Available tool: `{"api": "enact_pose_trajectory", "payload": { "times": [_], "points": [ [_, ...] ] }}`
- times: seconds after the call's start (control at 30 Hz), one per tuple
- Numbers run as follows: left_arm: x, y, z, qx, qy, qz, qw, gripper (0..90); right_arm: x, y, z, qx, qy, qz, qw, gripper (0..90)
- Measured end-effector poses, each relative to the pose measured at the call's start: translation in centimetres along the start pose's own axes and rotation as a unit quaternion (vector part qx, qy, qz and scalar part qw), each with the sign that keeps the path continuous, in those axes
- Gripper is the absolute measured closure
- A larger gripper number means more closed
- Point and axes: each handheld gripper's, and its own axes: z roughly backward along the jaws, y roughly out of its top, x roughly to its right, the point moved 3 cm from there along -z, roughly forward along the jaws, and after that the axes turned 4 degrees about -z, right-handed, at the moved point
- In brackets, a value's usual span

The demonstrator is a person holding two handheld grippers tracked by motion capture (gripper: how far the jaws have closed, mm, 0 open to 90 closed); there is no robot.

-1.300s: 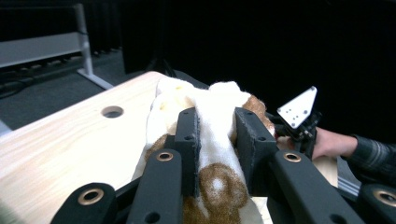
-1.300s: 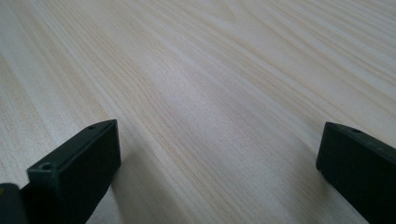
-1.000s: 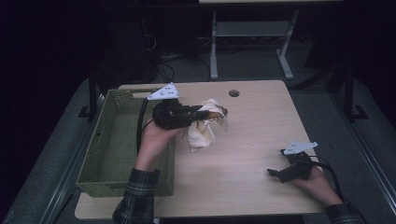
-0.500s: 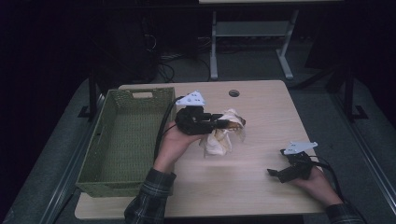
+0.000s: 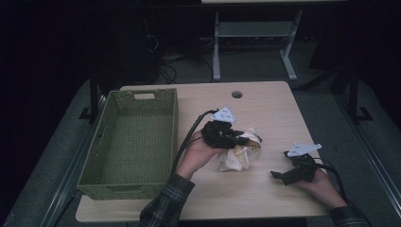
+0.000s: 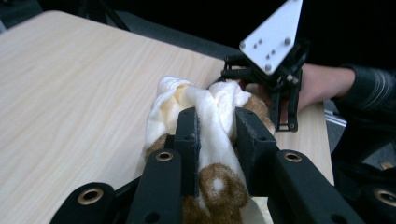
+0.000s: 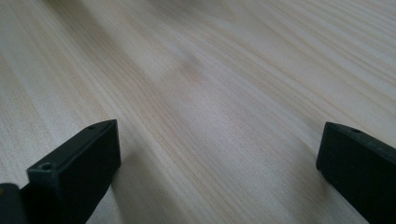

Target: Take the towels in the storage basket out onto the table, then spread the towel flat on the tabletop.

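A cream and brown cloth [image 5: 239, 155] hangs bunched from my left gripper [image 5: 246, 141], just above the middle of the wooden table [image 5: 265, 106]. In the left gripper view the two black jaws pinch a fold of the cloth [image 6: 205, 116] between them. My left gripper [image 6: 217, 126] is shut on it. My right gripper [image 5: 278, 176] rests low near the table's front right, held in a hand. Its jaws stand wide apart over bare wood in the right gripper view, with nothing between them [image 7: 217, 154]. The right gripper [image 6: 273, 70] also appears beyond the cloth in the left gripper view.
A green woven basket [image 5: 106, 142] with nothing in it stands along the table's left side. A round cable hole [image 5: 237, 94] is at the table's back. Metal frame legs [image 5: 217, 52] stand on the floor behind the table.
My left gripper has carried the cloth to the right and downward, away from the basket toward the table's middle. The right gripper has stayed where it was.
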Motion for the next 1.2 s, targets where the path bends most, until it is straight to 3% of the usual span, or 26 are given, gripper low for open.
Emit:
{"api": "enact_pose_trajectory", "payload": {
  "times": [0.4, 0.57, 1.0, 1.2],
  "points": [
    [-0.5, -2.7, -3.1, -0.022, -0.019, 0.006, 0.9996, 70.7, 0.0, 0.0, 0.0, 0.000, 0.000, 0.000, 1.0000, 0.0],
    [-0.3, -4.1, -4.4, -0.049, -0.028, 0.007, 0.9984, 69.7, 0.0, 0.0, 0.0, 0.001, 0.000, 0.001, 1.0000, 0.0],
    [-0.1, -5.3, -5.2, -0.073, -0.037, 0.008, 0.9966, 68.0, 0.0, 0.0, 0.0, -0.002, 0.000, -0.001, 1.0000, 0.0],
    [-0.2, -5.3, -4.9, -0.073, -0.037, 0.012, 0.9966, 51.3, -0.1, 0.0, 0.0, -0.002, 0.000, -0.002, 1.0000, 0.0]
  ]
}}
